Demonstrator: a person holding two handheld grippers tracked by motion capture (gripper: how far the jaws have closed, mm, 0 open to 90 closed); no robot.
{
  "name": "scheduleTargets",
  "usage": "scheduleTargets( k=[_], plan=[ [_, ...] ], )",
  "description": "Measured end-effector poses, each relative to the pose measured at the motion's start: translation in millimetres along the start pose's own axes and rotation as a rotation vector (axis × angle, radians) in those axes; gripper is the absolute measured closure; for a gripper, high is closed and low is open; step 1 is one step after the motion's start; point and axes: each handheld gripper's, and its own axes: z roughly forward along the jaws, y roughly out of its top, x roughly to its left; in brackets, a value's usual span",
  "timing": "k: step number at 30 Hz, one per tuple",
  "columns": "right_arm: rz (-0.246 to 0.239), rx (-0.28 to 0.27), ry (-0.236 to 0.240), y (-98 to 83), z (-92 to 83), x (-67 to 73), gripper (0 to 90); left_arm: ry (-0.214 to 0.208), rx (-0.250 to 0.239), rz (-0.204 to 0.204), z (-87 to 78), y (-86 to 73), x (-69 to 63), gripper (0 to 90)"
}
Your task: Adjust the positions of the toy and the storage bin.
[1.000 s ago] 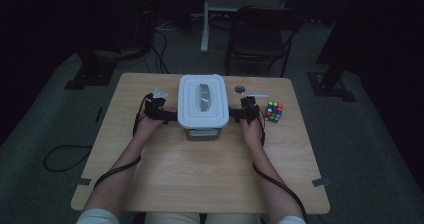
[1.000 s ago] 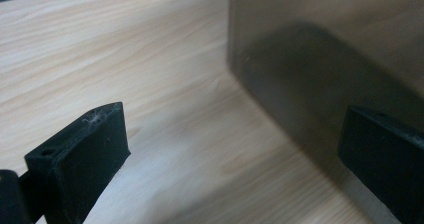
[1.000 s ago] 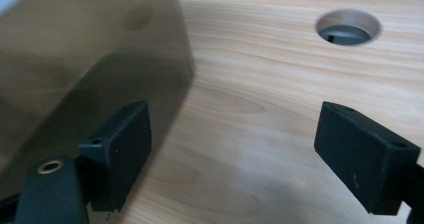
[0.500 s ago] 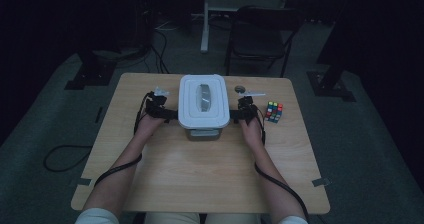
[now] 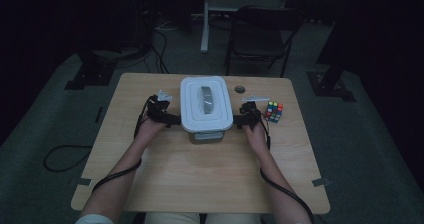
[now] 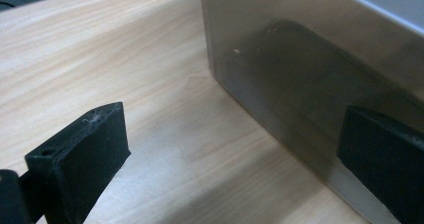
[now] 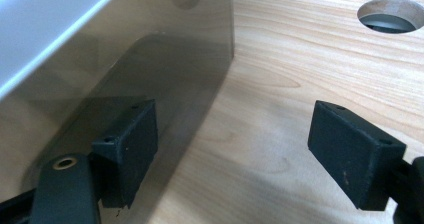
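forearms: come in from the bottom edge of the high view, one on each side of the box, cables trailing back off the table (image 5: 165,184).
left gripper (image 5: 172,119): at the box's left wall. In the left gripper view the jaws stand wide, nothing pinched; one jaw lies close along the wall, can't tell if it touches.
right gripper (image 5: 237,122): at the box's right wall. Jaws have just been closing, but the gap between them holds only bare table; they are still well apart and gripping nothing. One jaw sits against or just beside the wall.
box (image 5: 206,104): mid-table, slightly toward the far edge, between the two grippers. White lid on, clear grip moulded in its top, smoky see-through walls, latch tab on the near end.
handling (judgement): rigid plastic, probably light; contents not readable. Walls are smooth and slick, so a squeeze from both sides could slip. Better to catch under the lid's overhanging rim, both sides level, or the lid handle.
cube (image 5: 274,111): colour puzzle cube just right of the right gripper, clear of the work.
grommet hole (image 7: 391,15): in the table beyond the box's far right corner.
writing: no brand, label or text readable anywhere.
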Motion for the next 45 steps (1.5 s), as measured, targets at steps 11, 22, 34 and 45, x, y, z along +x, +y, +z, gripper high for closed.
scheduleTargets(
  k=[11, 22, 34, 45],
  plan=[
    [-0.019, -0.004, 0.013, -12.1, -15.3, 3.6, 18.0, -0.025, 0.002, 0.024, -6.2, -4.4, -7.1, 0.7],
    [0.012, -0.066, -0.054, -7.5, -5.4, -16.3, 14.5, -0.004, -0.024, -0.016, 11.5, 1.0, 12.6, 0.7],
    [0.063, -0.068, -0.076, 22.3, 24.0, -29.8, 14.4, 0.025, -0.008, -0.041, 36.5, 16.6, 26.5, 0.7],
    [0.031, -0.042, -0.030, 25.1, 25.0, -24.8, 18.1, 0.056, 0.031, -0.012, 35.3, 20.7, 18.7, 0.9]
  ],
)
